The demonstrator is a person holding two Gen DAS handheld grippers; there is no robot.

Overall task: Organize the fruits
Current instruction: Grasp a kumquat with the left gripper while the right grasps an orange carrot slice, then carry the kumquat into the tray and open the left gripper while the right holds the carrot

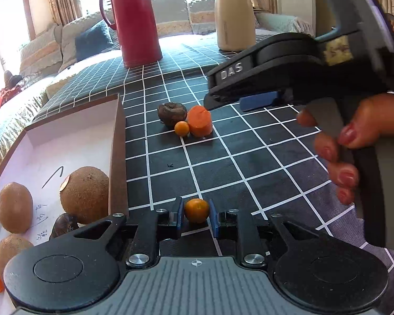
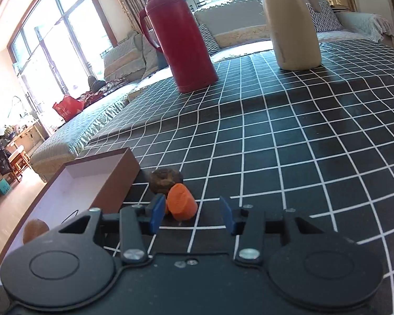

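- Tablecloth [image 1: 249,162], dark with a white grid, carries everything.
- Box [image 1: 118,141] at the left edge already holds the kiwis [image 1: 84,194].
- Carrot piece [image 2: 181,202] lies just ahead of the right gripper [image 2: 191,214], nearer its left pad, long axis slanting across the open jaws; this hand is the closer one.
- Small orange fruit [image 1: 196,210] sits clamped in the left gripper [image 1: 196,214], just beside the box's wall.

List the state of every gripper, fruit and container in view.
Left gripper: shut on small orange round fruit.
Right gripper: open, orange carrot chunk between its fingers, untouched.
Brown cardboard box: lidless, holding brown kiwis.
Dark wrinkled fruit: on tablecloth, outside box.
Red thermos: upright.
Cream jug: upright.
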